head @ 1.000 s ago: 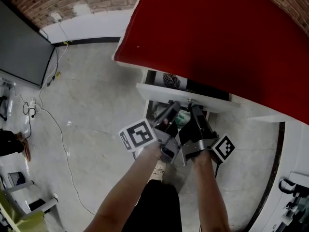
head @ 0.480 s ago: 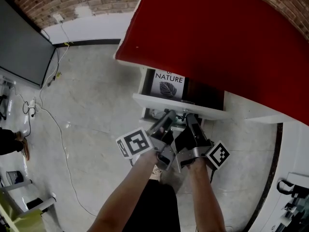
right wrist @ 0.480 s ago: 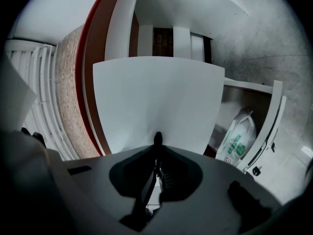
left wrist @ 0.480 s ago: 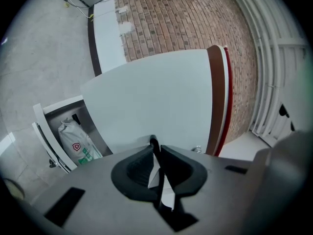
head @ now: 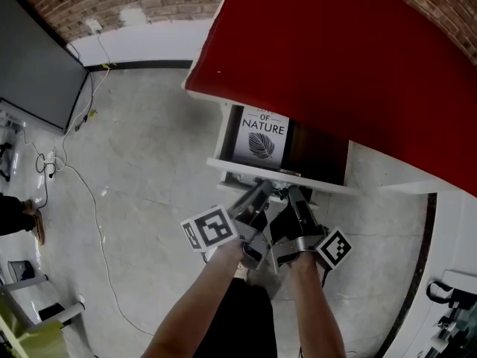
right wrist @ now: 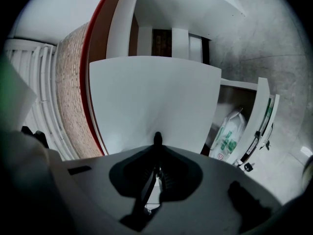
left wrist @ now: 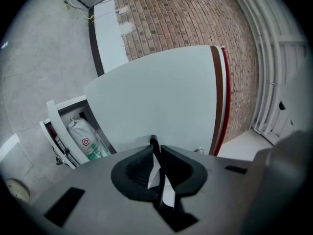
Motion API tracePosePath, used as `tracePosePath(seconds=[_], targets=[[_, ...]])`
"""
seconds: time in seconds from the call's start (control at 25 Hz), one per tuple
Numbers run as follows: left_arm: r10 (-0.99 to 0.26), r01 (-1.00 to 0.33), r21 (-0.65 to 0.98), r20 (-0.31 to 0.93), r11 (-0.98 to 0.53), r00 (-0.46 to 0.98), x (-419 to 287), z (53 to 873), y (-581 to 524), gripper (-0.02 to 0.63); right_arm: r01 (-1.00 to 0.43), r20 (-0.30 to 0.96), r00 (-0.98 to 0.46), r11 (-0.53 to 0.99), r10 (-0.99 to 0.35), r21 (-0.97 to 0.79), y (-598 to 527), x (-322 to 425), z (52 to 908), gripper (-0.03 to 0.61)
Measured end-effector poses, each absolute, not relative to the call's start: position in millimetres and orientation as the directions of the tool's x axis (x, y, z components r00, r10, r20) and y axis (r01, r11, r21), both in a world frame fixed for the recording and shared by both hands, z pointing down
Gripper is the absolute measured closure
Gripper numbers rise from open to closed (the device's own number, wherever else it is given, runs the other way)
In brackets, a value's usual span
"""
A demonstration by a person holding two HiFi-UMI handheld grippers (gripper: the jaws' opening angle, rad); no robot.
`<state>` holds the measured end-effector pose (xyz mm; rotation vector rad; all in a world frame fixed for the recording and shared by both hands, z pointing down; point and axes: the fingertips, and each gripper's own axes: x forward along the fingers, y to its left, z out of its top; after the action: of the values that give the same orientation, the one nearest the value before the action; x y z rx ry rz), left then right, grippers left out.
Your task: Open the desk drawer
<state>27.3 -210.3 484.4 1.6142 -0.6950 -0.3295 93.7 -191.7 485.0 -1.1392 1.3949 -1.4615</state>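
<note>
The right gripper (right wrist: 157, 141) sits at 6 o'clock, its dark jaws drawn in to a thin slit with a pale strip showing between them, pinched on the near edge of the white drawer front (right wrist: 151, 102) that fills the middle. At 9 o'clock run the red desk edge (right wrist: 88, 89) and a brick wall (right wrist: 68, 82). At 4 o'clock a white bag (right wrist: 229, 133) with green print stands in an open compartment, just beside its white door (right wrist: 262, 111). Grey floor (right wrist: 274, 38) lies at 2 o'clock.
</note>
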Motion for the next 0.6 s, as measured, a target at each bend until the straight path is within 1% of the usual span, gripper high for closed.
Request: tracePosePath(seconds=[0.28, 0.52, 0.6], targets=[[-0.574, -0.298, 0.955, 0.237, -0.012, 0.784, 27, 512, -196, 0.56, -0.023, 0.13, -0.269, -0.128, -0.954, -0.991, -178, 92, 512, 0.543], [-0.559, -0.356, 0.935, 0.3, 0.01, 0.773, 24, 539, -187, 0.558, -0.065, 0.218, -0.271, -0.208, -0.938, -0.976, -168, 92, 541, 0.546], [-0.562, -0.374, 0.927, 0.318, 0.016, 0.764, 22, 543, -185, 0.558, -0.065, 0.228, -0.283, -0.218, -0.932, -0.974, -167, 89, 546, 0.546]])
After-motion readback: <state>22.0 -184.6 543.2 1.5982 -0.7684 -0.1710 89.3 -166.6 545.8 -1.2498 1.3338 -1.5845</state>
